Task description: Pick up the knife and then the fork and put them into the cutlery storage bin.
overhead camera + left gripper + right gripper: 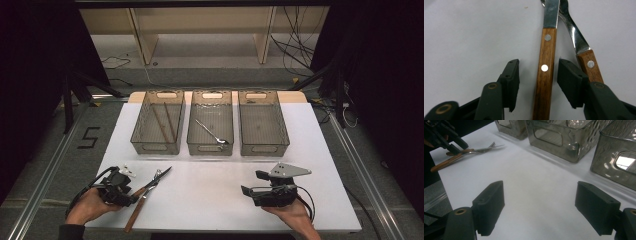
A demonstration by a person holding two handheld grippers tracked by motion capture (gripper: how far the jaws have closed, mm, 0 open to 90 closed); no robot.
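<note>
Left gripper view: left tool point(537, 82) open astride wooden knife handle point(545, 75); second handle point(591, 66) partly hidden.

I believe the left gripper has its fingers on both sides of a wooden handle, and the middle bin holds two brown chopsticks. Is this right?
Not quite. The middle bin holds a metal fork, as the high view shows; the two brown chopsticks lie in the left bin. The left gripper does have its fingers on both sides of a wooden handle.
</note>
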